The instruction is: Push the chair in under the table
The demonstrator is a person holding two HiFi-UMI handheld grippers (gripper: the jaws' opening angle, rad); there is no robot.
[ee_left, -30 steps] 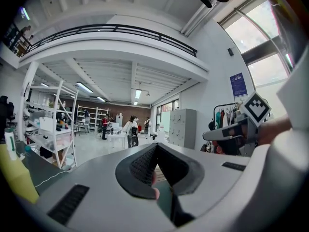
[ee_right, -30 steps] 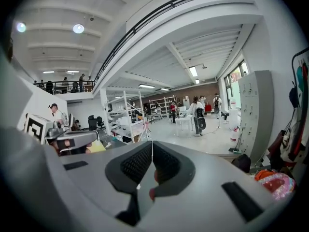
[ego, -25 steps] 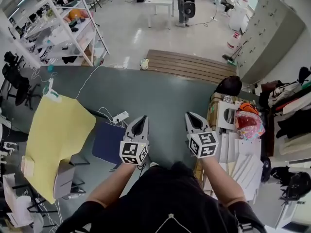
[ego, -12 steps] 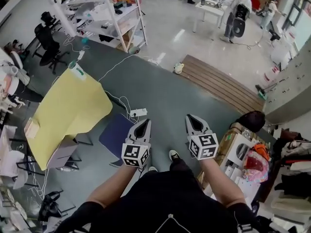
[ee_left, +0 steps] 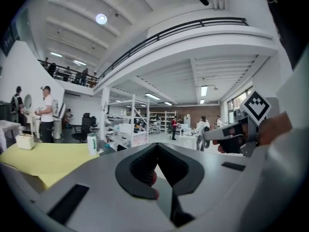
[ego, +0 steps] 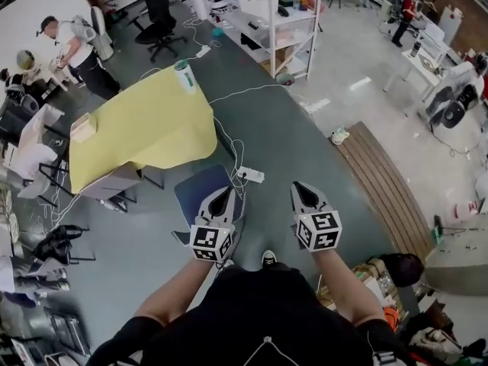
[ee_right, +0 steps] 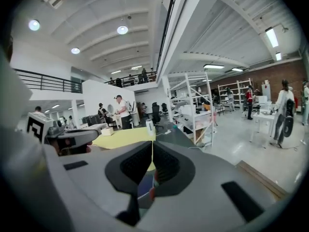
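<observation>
The blue-seated chair [ego: 197, 197] stands on the grey floor just in front of me, a short way out from the table draped in yellow cloth [ego: 145, 128]. My left gripper [ego: 226, 192] hovers over the chair's right edge, shut and holding nothing. My right gripper [ego: 298, 186] is beside it over bare floor, also shut and holding nothing. In the left gripper view the shut left gripper [ee_left: 157, 147] points past the yellow table [ee_left: 38, 157]. In the right gripper view the right gripper [ee_right: 152, 144] points at the table [ee_right: 123, 136], with a sliver of the blue chair [ee_right: 145, 182] showing below its tips.
A white power strip [ego: 250, 175] and cables lie between chair and table. A bottle [ego: 183, 75] and a small box [ego: 82, 126] sit on the cloth. White shelving [ego: 271, 14] stands behind, a person [ego: 76, 48] at far left, a wooden platform [ego: 381, 181] to the right.
The view has swung round: the table and chair have shifted from the left edge to straight ahead. Both grippers stayed shut, side by side in front of me.
</observation>
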